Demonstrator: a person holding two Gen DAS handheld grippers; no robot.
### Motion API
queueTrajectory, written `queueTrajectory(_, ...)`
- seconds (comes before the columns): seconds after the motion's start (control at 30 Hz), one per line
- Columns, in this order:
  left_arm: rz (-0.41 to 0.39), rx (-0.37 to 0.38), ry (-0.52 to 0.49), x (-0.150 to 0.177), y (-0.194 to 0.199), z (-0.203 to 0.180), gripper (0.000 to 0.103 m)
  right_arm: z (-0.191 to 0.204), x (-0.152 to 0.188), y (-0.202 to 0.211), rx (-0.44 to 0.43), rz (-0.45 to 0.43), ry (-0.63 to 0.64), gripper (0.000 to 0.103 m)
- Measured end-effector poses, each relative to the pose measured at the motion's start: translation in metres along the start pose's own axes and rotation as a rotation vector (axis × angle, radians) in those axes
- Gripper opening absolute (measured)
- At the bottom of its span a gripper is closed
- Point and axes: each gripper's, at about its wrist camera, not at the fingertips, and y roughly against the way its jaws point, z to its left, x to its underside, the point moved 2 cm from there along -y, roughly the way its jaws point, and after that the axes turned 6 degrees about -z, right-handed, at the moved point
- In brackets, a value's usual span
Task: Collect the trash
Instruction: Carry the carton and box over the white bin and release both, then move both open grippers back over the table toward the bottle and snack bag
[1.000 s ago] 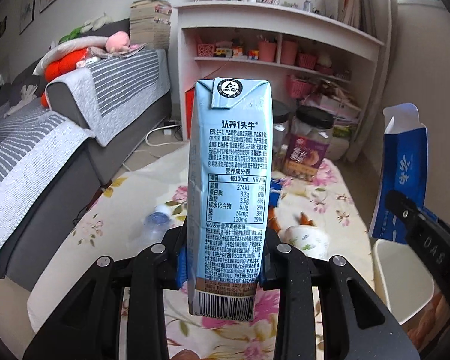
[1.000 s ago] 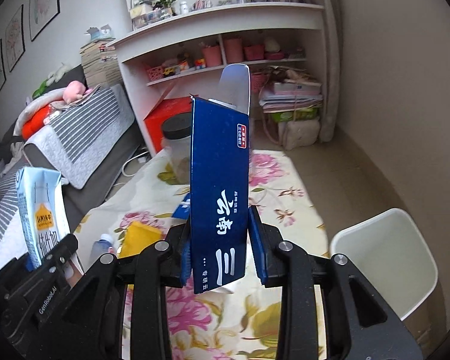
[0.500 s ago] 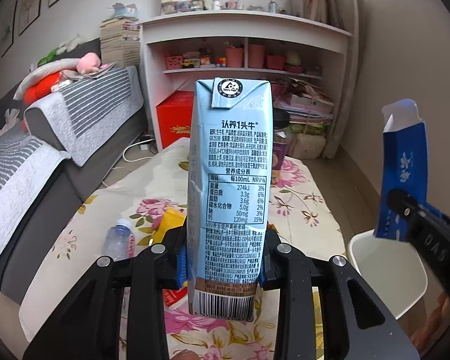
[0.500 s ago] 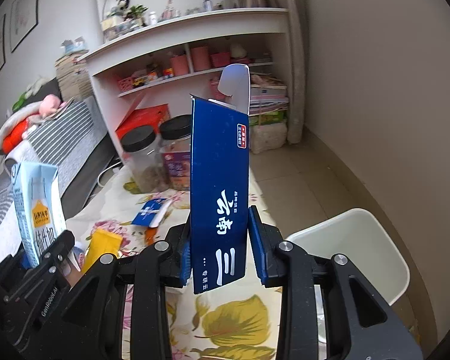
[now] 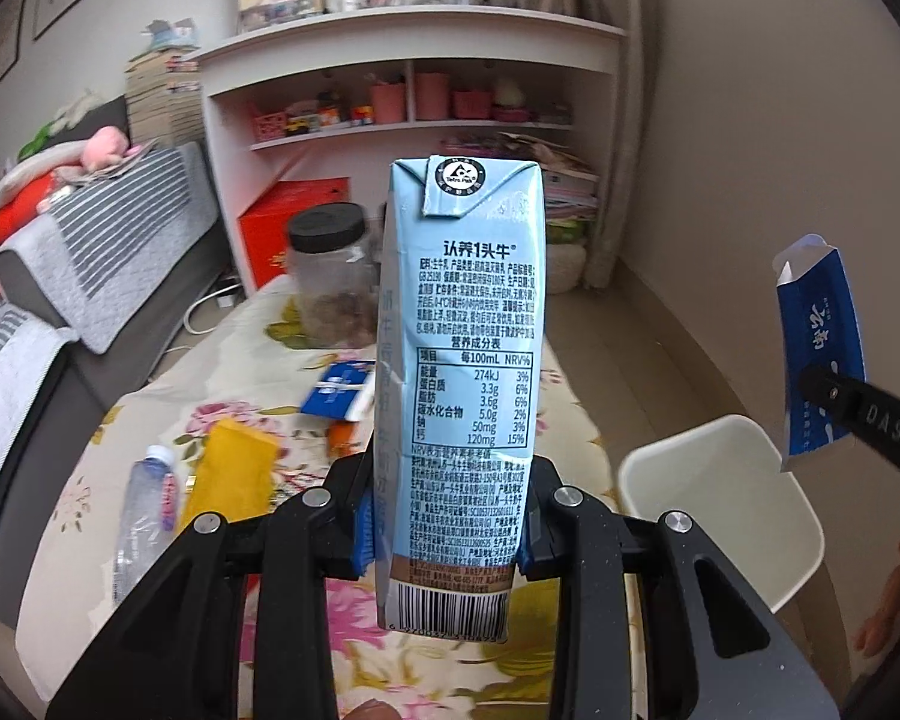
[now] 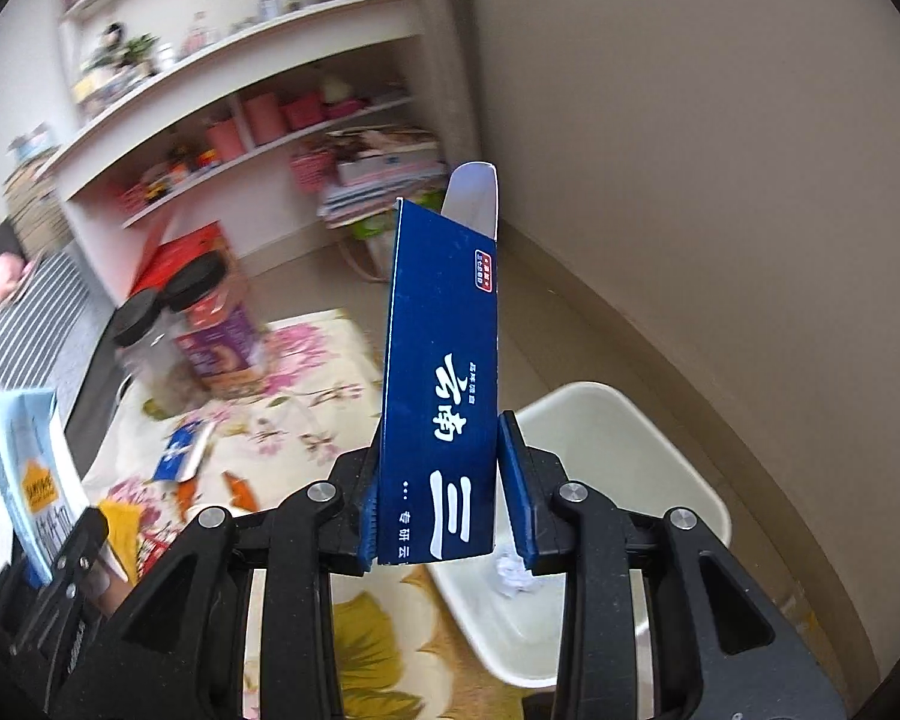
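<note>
Between left tool (image 5: 441, 531) pads, milk carton (image 5: 462, 372) upright

Two grippers, left (image 5: 444, 540) and right (image 6: 447, 516), each held one carton: a milk carton (image 5: 462, 360) and a blue box (image 6: 444, 384). Beyond them stood two jars (image 6: 210, 324), one bottle (image 5: 144, 510) and one bin (image 6: 618, 480).

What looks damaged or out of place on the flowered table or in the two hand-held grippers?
The blue box in the right hand-held gripper has its top flap open. On the flowered table, a plastic bottle lies on its side beside a yellow packet and a torn-looking blue wrapper. No spill shows.
</note>
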Motion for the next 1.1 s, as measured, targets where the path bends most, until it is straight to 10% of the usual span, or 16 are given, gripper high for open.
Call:
queueTrajectory(0.27,0.020,0.080,-0.053,0.000,-0.007,-0.055,0.033,-0.057,-0.017,0.002,0.090,-0.001,-0.125,0.061)
queueTrajectory(0.7,0.040,0.185,-0.122,0.000,-0.010,-0.128,0.034,-0.124,-0.027,0.021,0.195,-0.057,-0.239,0.075)
queueTrajectory(0.83,0.040,0.228,-0.140,-0.004,-0.009,-0.144,0.059,-0.134,-0.029,0.027,0.216,-0.076,-0.260,0.078)
queueTrajectory(1.1,0.022,0.202,-0.158,-0.006,-0.003,-0.137,0.067,-0.121,-0.031,0.033,0.234,-0.128,-0.226,0.089)
